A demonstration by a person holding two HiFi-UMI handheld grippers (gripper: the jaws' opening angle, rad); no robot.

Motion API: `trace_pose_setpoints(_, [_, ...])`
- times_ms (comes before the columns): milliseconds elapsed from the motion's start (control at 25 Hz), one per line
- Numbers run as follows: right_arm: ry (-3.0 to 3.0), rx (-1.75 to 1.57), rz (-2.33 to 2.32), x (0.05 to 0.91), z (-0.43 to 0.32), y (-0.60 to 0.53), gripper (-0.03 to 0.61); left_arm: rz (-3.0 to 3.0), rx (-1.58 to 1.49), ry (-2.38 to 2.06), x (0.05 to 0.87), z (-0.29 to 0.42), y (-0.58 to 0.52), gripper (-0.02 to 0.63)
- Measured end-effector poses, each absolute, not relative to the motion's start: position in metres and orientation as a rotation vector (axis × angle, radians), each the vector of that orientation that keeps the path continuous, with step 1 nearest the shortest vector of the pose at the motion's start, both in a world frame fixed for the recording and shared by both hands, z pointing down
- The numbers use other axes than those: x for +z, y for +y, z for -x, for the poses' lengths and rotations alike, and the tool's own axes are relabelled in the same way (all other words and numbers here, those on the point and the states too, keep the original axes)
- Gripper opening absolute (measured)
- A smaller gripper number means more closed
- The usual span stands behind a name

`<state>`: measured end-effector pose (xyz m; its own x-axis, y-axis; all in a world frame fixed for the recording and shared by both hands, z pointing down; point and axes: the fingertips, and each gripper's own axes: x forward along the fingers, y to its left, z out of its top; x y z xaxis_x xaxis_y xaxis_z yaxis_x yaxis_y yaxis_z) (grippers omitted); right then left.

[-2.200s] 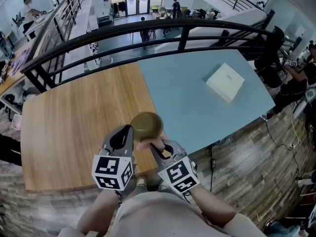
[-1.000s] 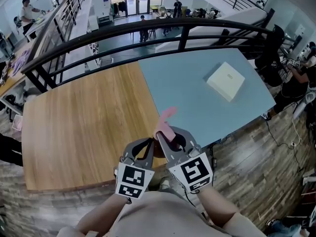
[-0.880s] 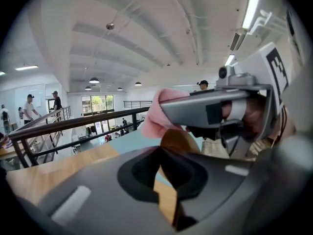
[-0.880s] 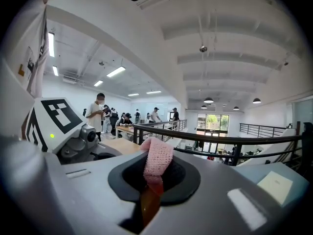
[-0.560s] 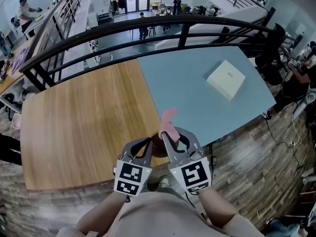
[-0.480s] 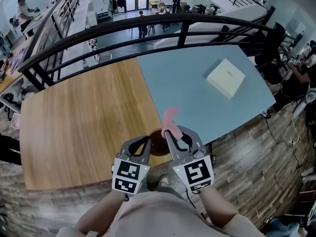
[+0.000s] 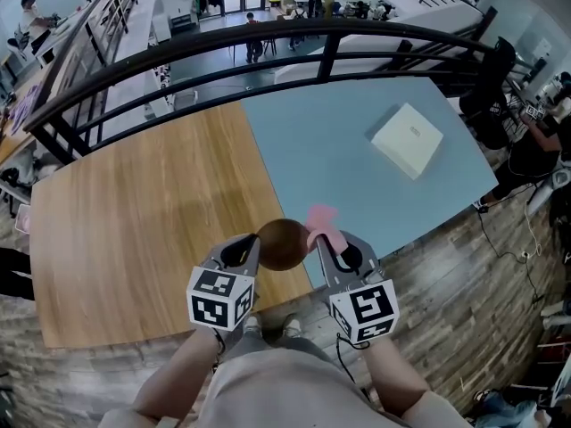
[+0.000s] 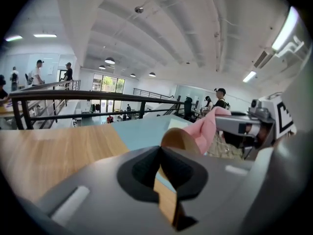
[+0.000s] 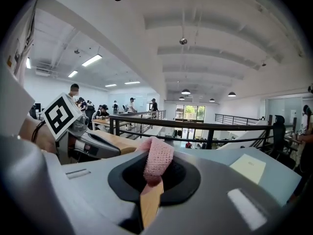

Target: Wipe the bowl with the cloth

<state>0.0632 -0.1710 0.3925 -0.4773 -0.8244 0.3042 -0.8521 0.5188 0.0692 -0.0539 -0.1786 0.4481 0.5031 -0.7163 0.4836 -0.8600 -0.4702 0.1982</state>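
Observation:
A brown bowl point(image 7: 282, 243) hangs over the near edge of the wooden table, its rounded outside turned up toward the head view. My left gripper point(image 7: 252, 245) is shut on its rim; in the left gripper view the bowl point(image 8: 179, 140) shows just past the closed jaws of that gripper point(image 8: 160, 154). A pink cloth point(image 7: 323, 220) sticks up from my right gripper point(image 7: 322, 240), right beside the bowl. In the right gripper view the cloth point(image 9: 157, 160) is clamped between the jaws of the right gripper point(image 9: 152, 181). From the left gripper view the cloth point(image 8: 207, 129) lies against the bowl's right edge.
A wooden table point(image 7: 134, 212) joins a light blue table point(image 7: 339, 150), with a white box point(image 7: 407, 139) on the blue one. A black railing point(image 7: 268, 47) runs behind both. Wood floor lies below the near edge, and a person point(image 7: 535, 141) sits at the far right.
Both grippers have dropped and spread slightly apart. The bowl has turned so its brown outside shows between them. The cloth has shifted from above the bowl to its right side.

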Motion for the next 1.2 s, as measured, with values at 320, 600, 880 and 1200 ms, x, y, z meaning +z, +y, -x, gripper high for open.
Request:
trace_pose_setpoints(320, [-2.434,0.205,-1.387,0.419,-0.069,-0.193,0.021,-2.177,0.376,-1.258,0.476,0.064,-0.220,0.006])
trace_pose_setpoints(600, [-2.426,0.268,-1.378,0.441,-0.071,-0.220,0.020,-2.077,0.365,-1.271,0.509,0.072,-0.254,0.006])
trace_pose_setpoints(880, [-2.408,0.303,-1.361,0.469,-0.068,-0.234,0.021,-2.013,0.394,-1.270,0.550,0.081,-0.273,0.006])
trace_pose_setpoints(1200, [-2.360,0.379,-1.358,0.503,-0.072,-0.239,0.020,-1.944,0.431,-1.231,0.596,0.083,-0.291,0.008])
